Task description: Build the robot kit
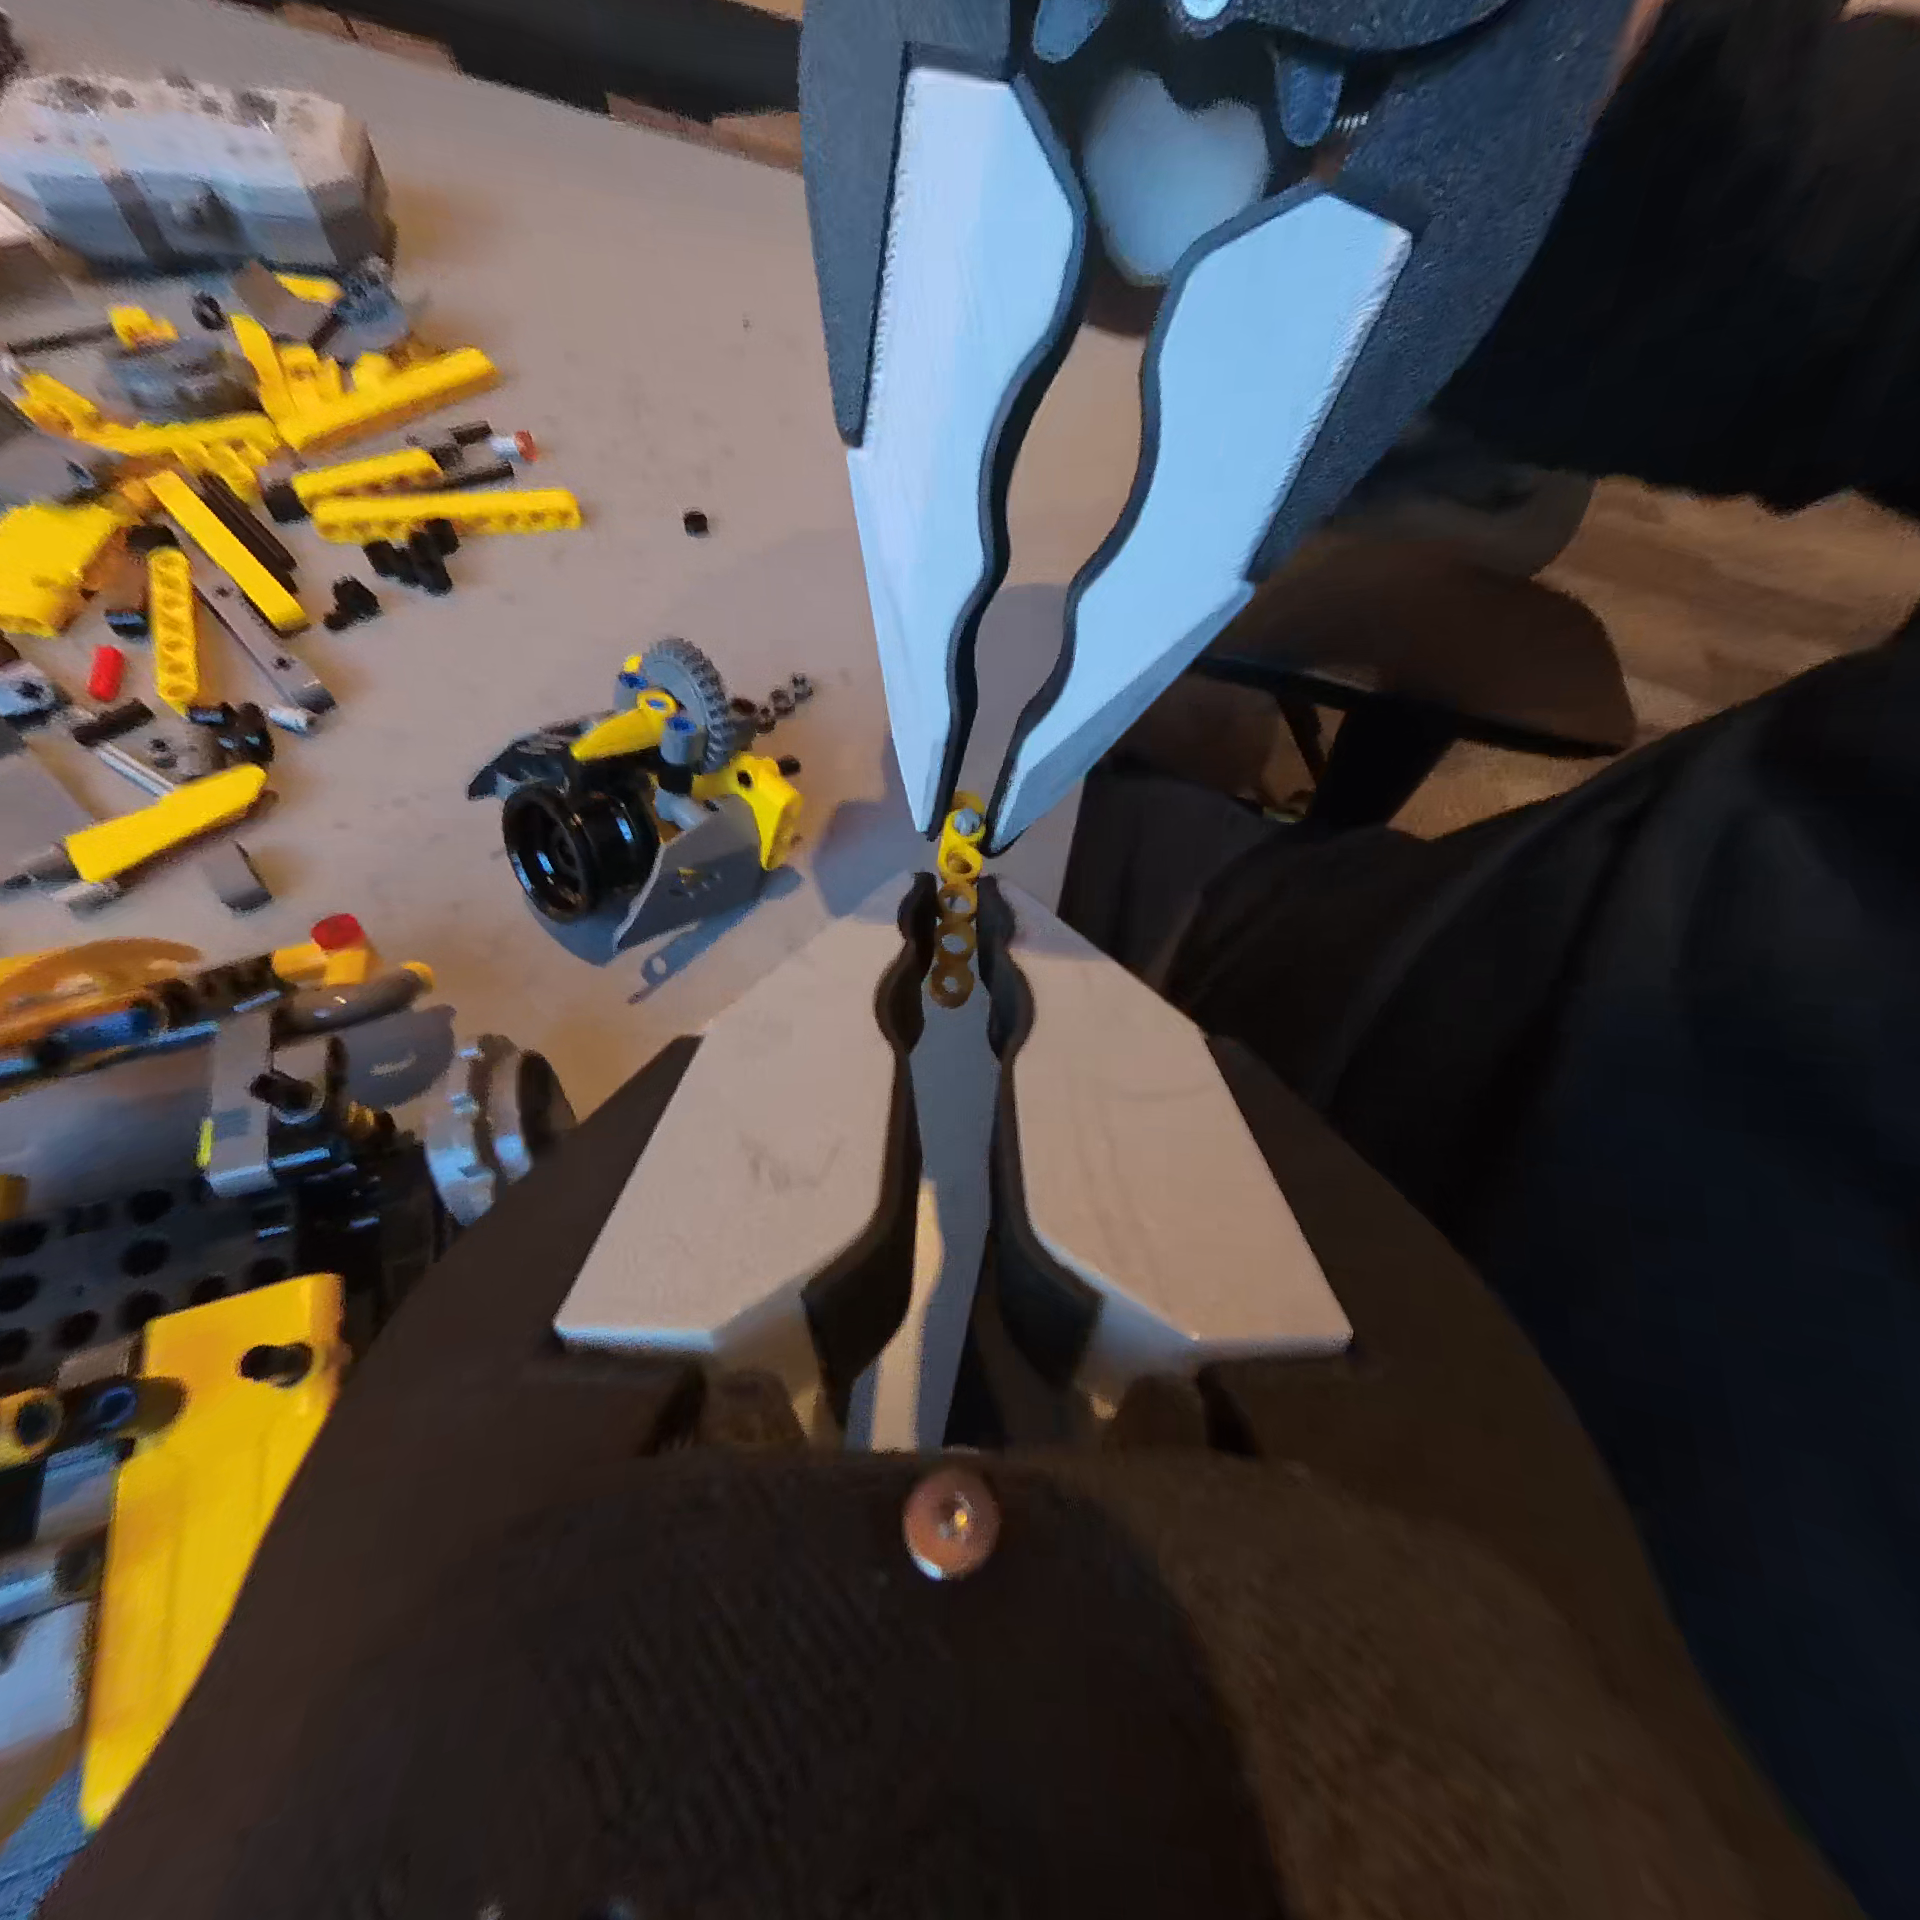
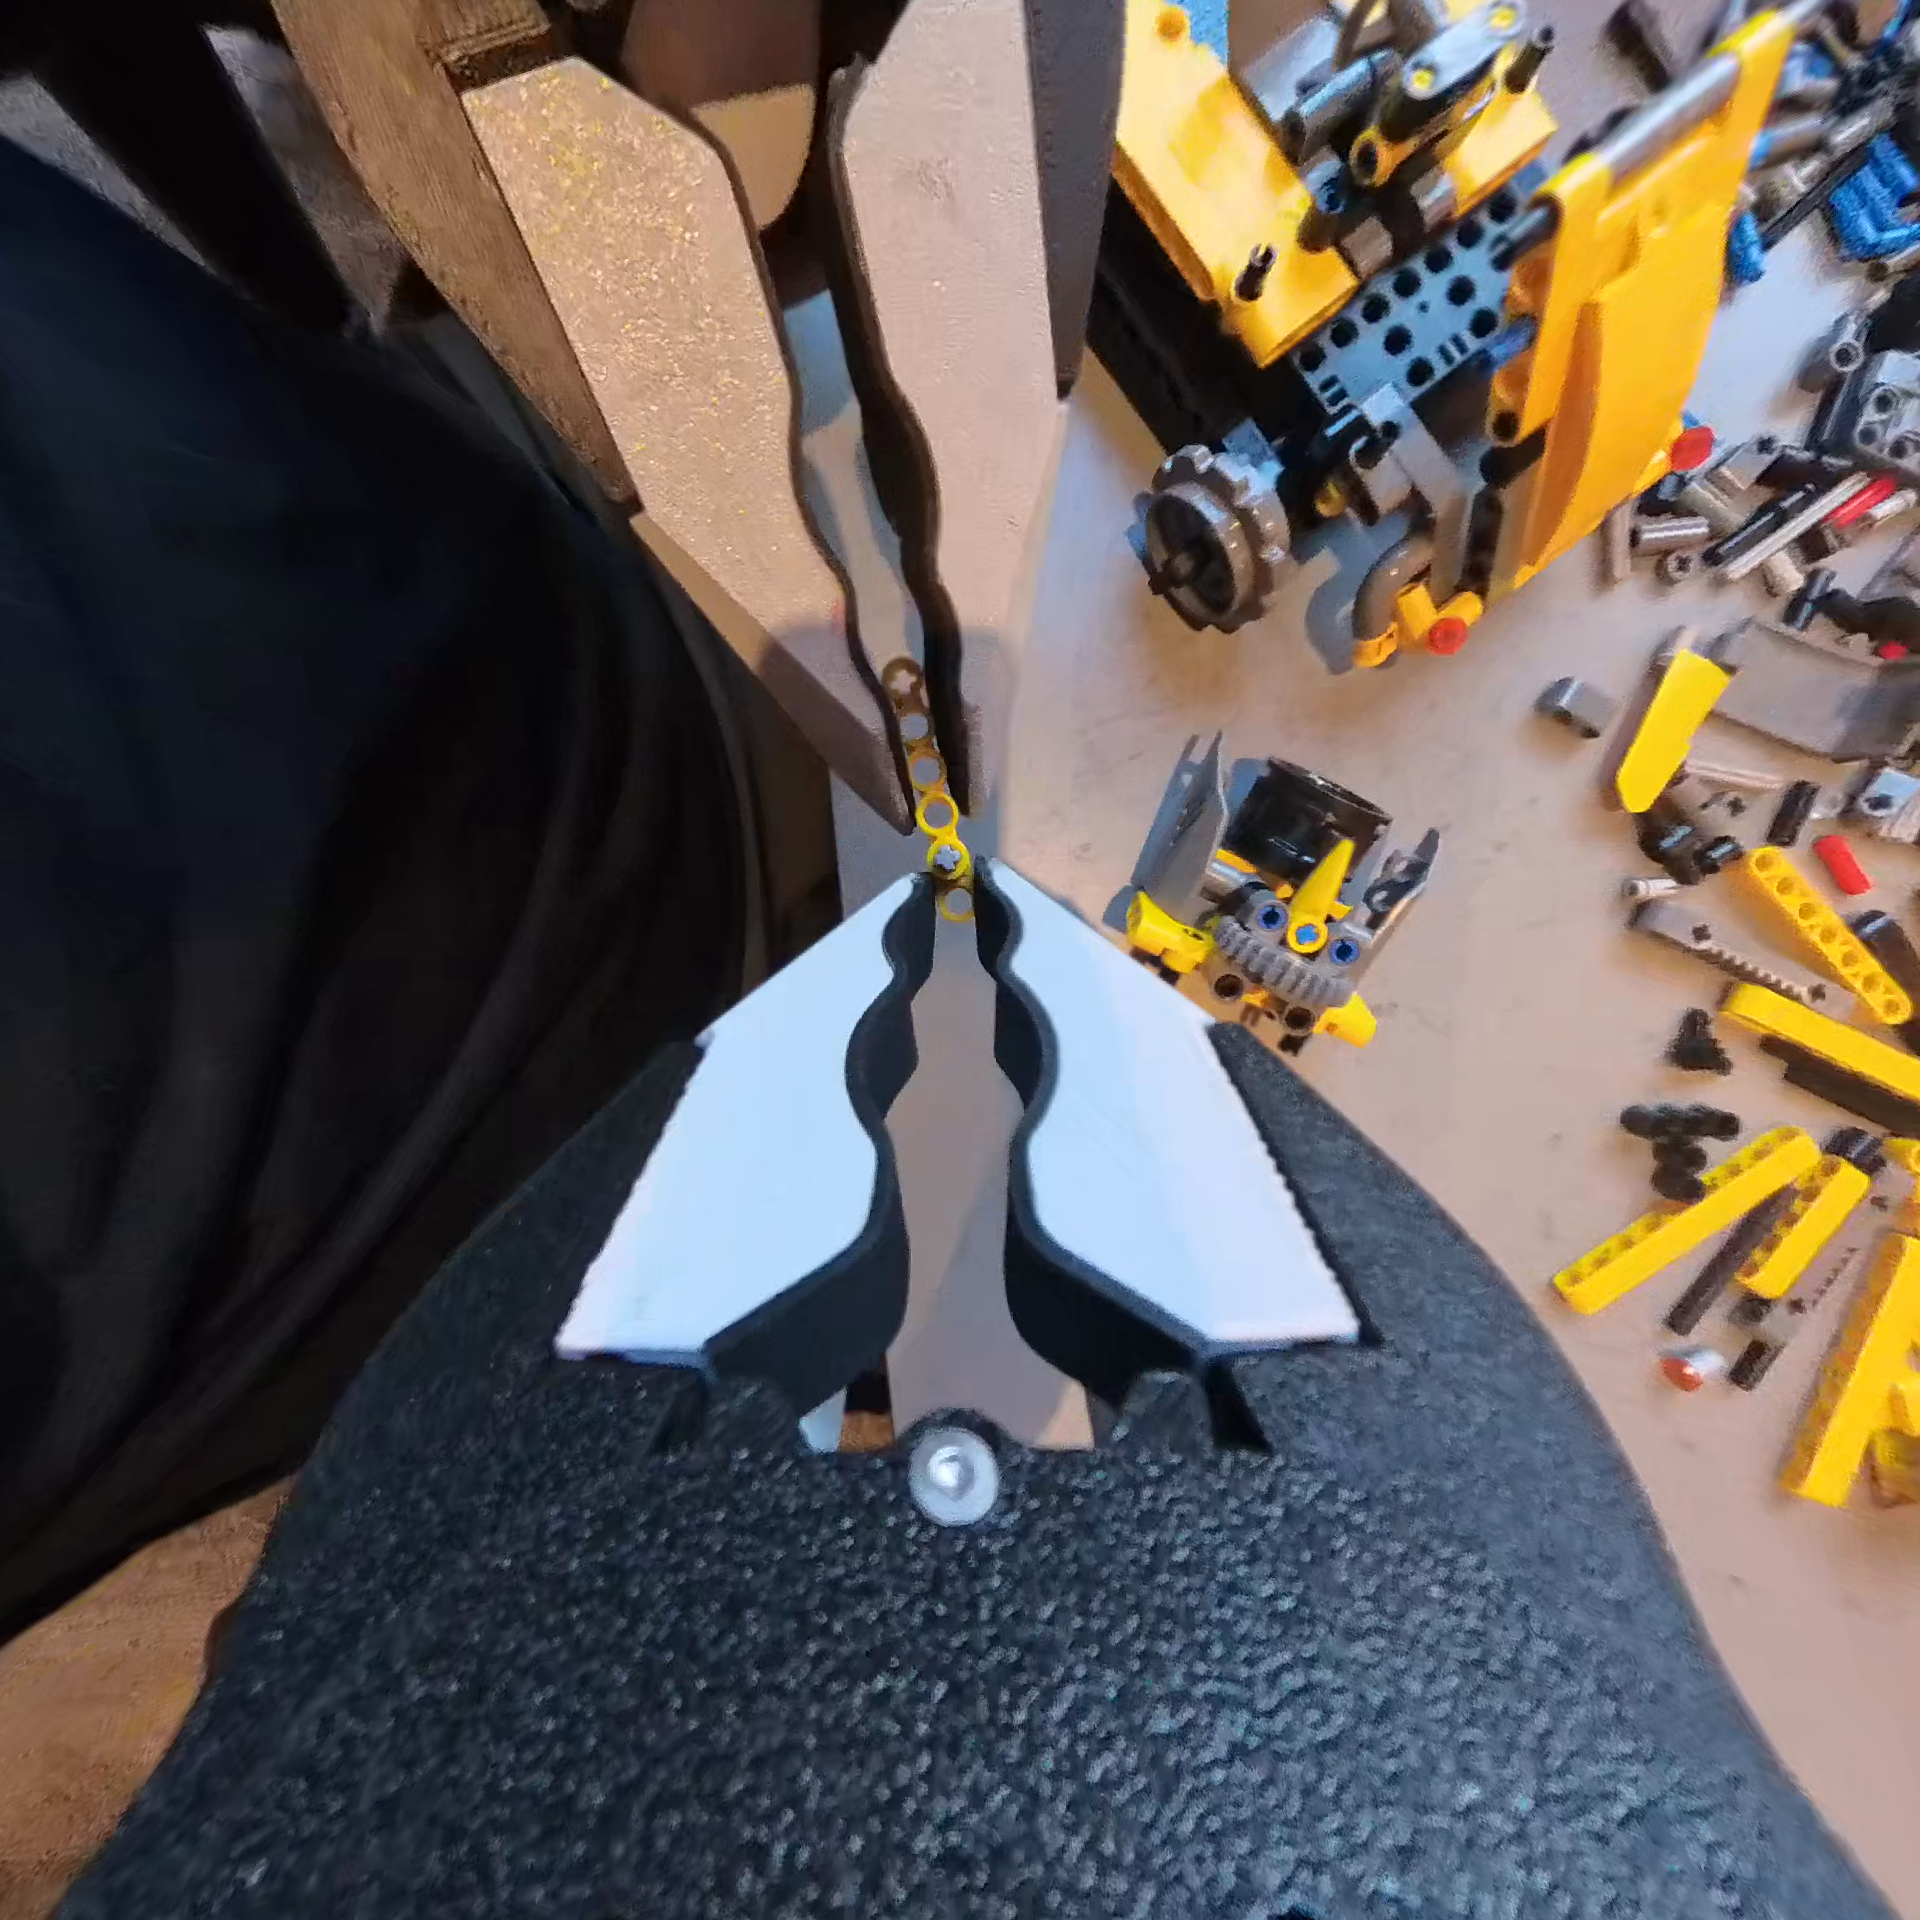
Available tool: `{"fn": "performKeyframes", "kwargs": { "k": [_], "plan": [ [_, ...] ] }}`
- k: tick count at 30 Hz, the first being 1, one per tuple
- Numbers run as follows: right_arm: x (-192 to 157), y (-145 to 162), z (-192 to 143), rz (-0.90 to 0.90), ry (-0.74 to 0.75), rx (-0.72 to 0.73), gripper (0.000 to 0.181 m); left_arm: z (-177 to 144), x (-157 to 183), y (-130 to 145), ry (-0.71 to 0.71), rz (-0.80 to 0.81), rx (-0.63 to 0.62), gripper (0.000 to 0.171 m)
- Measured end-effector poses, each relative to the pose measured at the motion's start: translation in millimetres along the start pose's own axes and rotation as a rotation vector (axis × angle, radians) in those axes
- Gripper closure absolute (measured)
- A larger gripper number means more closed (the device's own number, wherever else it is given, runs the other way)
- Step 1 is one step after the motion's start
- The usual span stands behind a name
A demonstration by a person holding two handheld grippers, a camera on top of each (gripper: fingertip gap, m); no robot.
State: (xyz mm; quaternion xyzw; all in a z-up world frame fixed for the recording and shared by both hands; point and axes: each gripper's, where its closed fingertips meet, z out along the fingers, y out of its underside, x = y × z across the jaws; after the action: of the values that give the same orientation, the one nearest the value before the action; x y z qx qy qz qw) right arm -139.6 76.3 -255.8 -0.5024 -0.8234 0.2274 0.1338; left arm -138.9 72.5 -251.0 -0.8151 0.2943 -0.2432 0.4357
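Observation:
A thin yellow beam with holes (image 1: pixel 953 940) is held in the air between both grippers, above the edge of a beige table (image 1: pixel 644 312). My left gripper (image 1: pixel 951 891) is shut on the beam's lower part. My right gripper (image 1: pixel 961 831) comes in from above, tip to tip with the left, and is shut on the beam's other end. A small grey axle (image 1: pixel 968 821) sits in a hole near that end. In the right wrist view my right gripper (image 2: pixel 951 883) pinches the beam's end (image 2: pixel 954 902), the grey axle (image 2: pixel 948 857) shows just beyond its tips, and my left gripper (image 2: pixel 935 816) holds the rest.
A small assembly with a black wheel and grey gear (image 1: pixel 644 800) (image 2: pixel 1278 914) lies near the grippers. A large yellow and black vehicle model (image 1: pixel 156 1195) (image 2: pixel 1455 312) and loose yellow and black parts (image 1: pixel 260 499) (image 2: pixel 1766 1039) crowd the table. A person's dark clothing (image 1: pixel 1558 1039) borders the table edge. The grippers are tip to tip, or close to it.

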Motion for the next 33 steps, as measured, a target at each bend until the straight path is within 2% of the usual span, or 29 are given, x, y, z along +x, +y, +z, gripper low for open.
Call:
{"fn": "performKeyframes", "kwargs": {
  "k": [2, 3, 7, 13, 22, 24, 25, 27, 30, 33],
  "plan": [
    [-2.9, 13.4, 21.1, -0.009, -0.021, -0.063, 0.174, 13.5, 0.2, 21.2, 0.020, -0.021, -0.051, 0.166],
    [-1.9, 15.3, 26.5, 0.001, -0.026, -0.056, 0.173, 11.7, -3.4, 18.3, 0.017, -0.057, -0.008, 0.166],
    [4.8, 6.9, 11.8, -0.002, 0.007, -0.035, 0.174, 6.6, -7.4, 9.4, -0.014, -0.028, -0.013, 0.167],
    [-0.5, 12.7, 16.6, 0.019, -0.040, -0.058, 0.173, 11.3, -2.5, 18.4, 0.040, -0.101, -0.015, 0.167],
    [-2.1, 8.4, 11.6, -0.014, -0.016, -0.065, 0.174, 6.9, -0.3, 14.6, 0.004, -0.052, -0.038, 0.167],
    [-1.4, 9.0, 14.9, -0.006, -0.021, -0.052, 0.174, 10.8, -2.6, 22.9, -0.010, -0.032, -0.069, 0.166],
    [-0.1, 10.5, 17.8, 0.010, -0.033, -0.040, 0.174, 11.9, -5.9, 21.9, -0.011, -0.051, -0.035, 0.167],
    [-0.5, 12.2, 15.4, 0.010, -0.034, -0.051, 0.173, 13.1, -2.1, 21.0, 0.033, -0.092, -0.046, 0.167],
    [1.5, 9.1, 10.6, -0.025, 0.013, -0.064, 0.174, 9.8, -4.2, 15.4, -0.008, -0.032, -0.053, 0.167],
    [1.7, 10.1, 17.6, 0.046, -0.058, -0.009, 0.174, 14.8, -5.6, 27.7, 0.025, -0.090, -0.073, 0.167]
  ]
}}
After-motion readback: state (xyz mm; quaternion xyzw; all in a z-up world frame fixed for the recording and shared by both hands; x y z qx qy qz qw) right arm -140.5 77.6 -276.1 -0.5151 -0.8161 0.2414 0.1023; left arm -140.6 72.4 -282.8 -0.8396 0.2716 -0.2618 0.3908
